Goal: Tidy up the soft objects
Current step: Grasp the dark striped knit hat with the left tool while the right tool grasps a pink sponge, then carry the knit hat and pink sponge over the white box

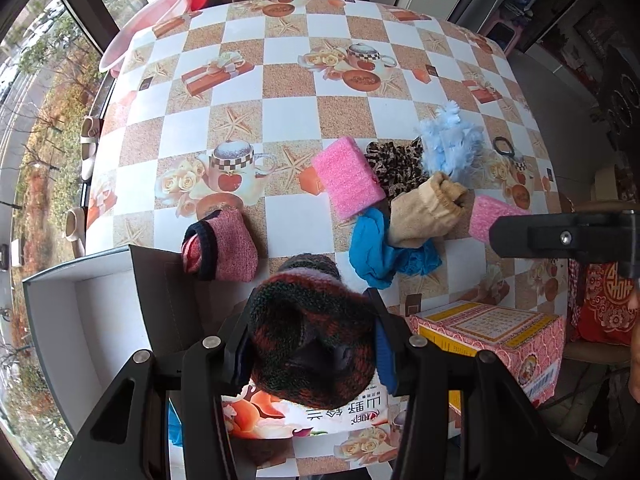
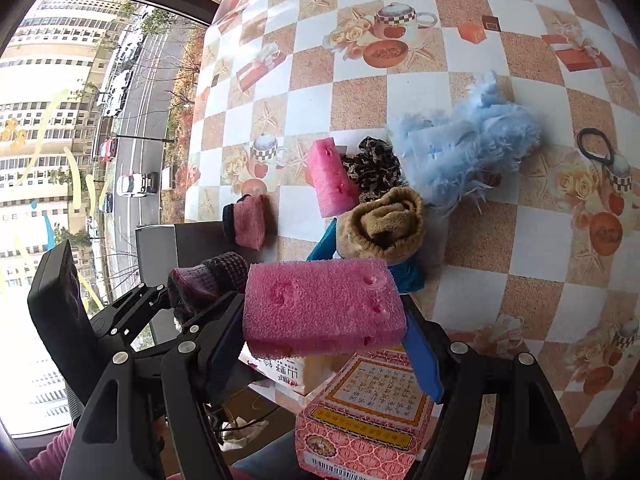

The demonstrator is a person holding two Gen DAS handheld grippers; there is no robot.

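Pink foam filled the near view: the right gripper [image 2: 324, 344] had its fingers [image 2: 422, 360] closed on the ends of a pink sponge [image 2: 320, 306], held in the air above a patterned carton [image 2: 360, 412] at the near table edge. The sponge's long axis ran side to side, spanning finger to finger, broad face up. The grip looked shallow, so the soft block could bow, twist or slip out if squeezed unevenly.

Beside it, the left gripper [image 1: 308, 348] pointed down, fingers [image 1: 386, 352] partly closed around a dark striped knit sock [image 1: 312, 336], bunched with its cuff toward the camera. Its loose bulk hung free and might snag the open grey box [image 1: 100, 320] wall just to the left, or sag out of the hold.

Farther on the checked table [image 1: 280, 80] lay a red knit sock [image 1: 220, 248], a blue cloth [image 1: 380, 252], a tan sock [image 1: 428, 212], a second sponge [image 1: 346, 178], leopard fabric [image 1: 396, 164] and pale blue feathers [image 1: 452, 140], crowded and touching. Dragging either held item low across this pile could scatter it.
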